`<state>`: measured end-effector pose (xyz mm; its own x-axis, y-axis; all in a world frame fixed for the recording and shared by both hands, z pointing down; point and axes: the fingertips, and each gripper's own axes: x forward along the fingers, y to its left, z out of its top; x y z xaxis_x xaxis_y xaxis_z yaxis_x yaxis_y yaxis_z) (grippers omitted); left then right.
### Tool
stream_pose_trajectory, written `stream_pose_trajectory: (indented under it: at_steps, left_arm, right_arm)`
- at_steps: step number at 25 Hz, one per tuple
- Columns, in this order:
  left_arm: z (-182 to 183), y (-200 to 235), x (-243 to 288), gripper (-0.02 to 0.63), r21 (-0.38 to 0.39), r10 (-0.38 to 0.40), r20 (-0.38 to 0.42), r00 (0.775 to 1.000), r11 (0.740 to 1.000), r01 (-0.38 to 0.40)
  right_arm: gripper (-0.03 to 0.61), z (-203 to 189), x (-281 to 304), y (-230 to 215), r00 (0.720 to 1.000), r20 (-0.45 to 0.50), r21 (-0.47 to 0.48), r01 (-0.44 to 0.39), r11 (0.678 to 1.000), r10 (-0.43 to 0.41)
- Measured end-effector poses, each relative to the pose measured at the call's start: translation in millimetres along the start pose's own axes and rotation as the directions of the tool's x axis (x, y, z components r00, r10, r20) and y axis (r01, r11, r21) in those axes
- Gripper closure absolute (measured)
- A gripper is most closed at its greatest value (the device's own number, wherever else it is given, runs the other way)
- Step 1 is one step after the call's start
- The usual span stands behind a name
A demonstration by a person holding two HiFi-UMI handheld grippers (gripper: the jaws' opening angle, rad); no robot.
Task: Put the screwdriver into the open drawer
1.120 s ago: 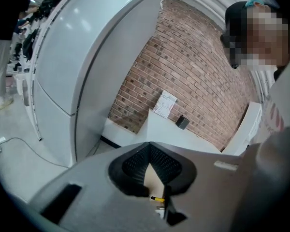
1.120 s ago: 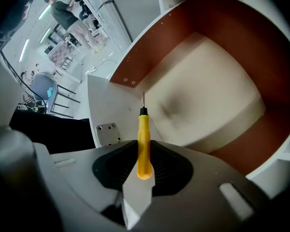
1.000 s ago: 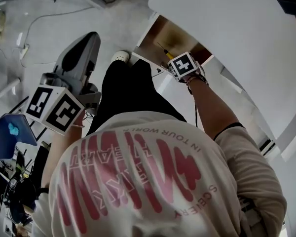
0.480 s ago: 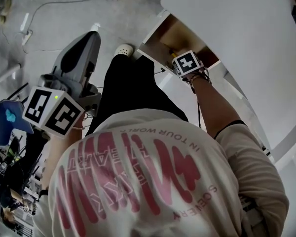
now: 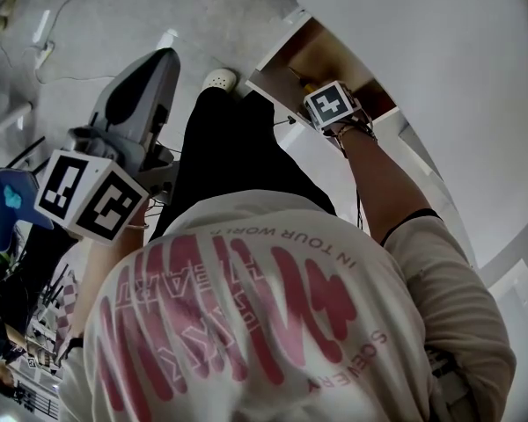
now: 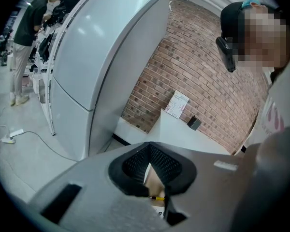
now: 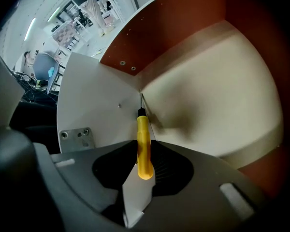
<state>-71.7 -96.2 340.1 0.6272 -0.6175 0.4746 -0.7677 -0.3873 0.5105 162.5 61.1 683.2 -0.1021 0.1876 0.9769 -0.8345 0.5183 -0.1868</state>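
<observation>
The open drawer [image 5: 292, 53] has a pale wooden bottom and a white front panel [image 7: 96, 105]. The yellow-handled screwdriver [image 7: 144, 146] hangs almost straight down inside it, its thin shaft reaching the corner where the front panel meets the bottom. My right gripper [image 7: 144, 151] has the handle between its pads and its jaws are opening. From the head view, its marker cube [image 5: 327, 104] covers the jaws, and a bit of the yellow screwdriver [image 5: 306, 86] shows beside it. My left gripper [image 5: 163, 60] is held off to the left above the floor, its tips together and nothing in them.
A white tabletop [image 5: 422, 77] overhangs the drawer on the right. A white shoe [image 5: 218, 79] and a cable lie on the floor beside the drawer. A blue chair [image 5: 4, 209] stands at the far left. The left gripper view shows a tall white cabinet [image 6: 96, 47] and a brick wall [image 6: 198, 81].
My right gripper has sunk a little deeper into the drawer with the screwdriver. The left gripper has stayed about where it was.
</observation>
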Motion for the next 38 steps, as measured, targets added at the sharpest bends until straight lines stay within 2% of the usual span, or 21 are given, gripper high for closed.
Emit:
stream_pose_trajectory:
  at_steps: [21,38]
  left_arm:
    - [-8.7,19.9,-7.2,0.61,-0.03,0.07,0.012,0.997,0.997,-0.07]
    - [-16.5,22.6,-7.5,0.611,-0.031,0.081,0.013,0.997,0.996,-0.081]
  right_arm:
    - [0.471,11.3,22.6,-8.5,0.997,-0.066,-0.095,0.026,0.995,-0.033]
    - [0.462,7.9,28.1,-14.3,0.993,-0.102,-0.074,0.046,0.996,-0.054]
